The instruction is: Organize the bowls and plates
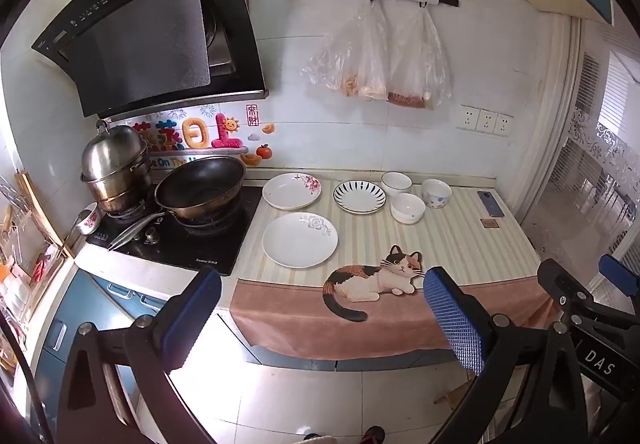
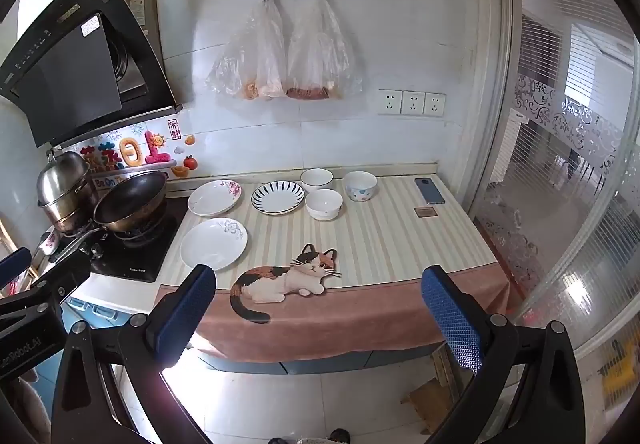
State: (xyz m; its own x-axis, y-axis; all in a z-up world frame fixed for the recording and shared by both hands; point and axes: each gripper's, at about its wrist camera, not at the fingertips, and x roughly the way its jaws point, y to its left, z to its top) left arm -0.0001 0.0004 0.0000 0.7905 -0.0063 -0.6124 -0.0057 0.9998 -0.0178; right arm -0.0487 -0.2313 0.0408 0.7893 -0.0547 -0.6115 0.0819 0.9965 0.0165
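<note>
- The left hand-held gripper (image 1: 320, 308) hung in front of the surface (image 1: 460, 244) with its jaws spread wide, holding nothing.
- The right hand-held gripper (image 2: 318, 304) was likewise wide open and empty.
- Three plates lay apart on the striped mat: a flowered plate (image 1: 292, 191), a striped plate (image 1: 359, 197), a white plate (image 1: 299, 239).
- Three bowls (image 1: 408, 207) stood just right of the striped plate.

- I see glossy white ceramic on the plates (image 1: 299, 240) and bowls (image 1: 407, 207).
- My pads (image 1: 454, 324) look like rough, dimpled blue rubber.
- The counter cloth (image 2: 384, 232) is matt fabric.
- The steamer pot (image 1: 114, 160) is shiny metal; the wok (image 1: 200, 182) is dull and dark.
- The hanging bags (image 2: 280, 56) are thin clear plastic.
</note>
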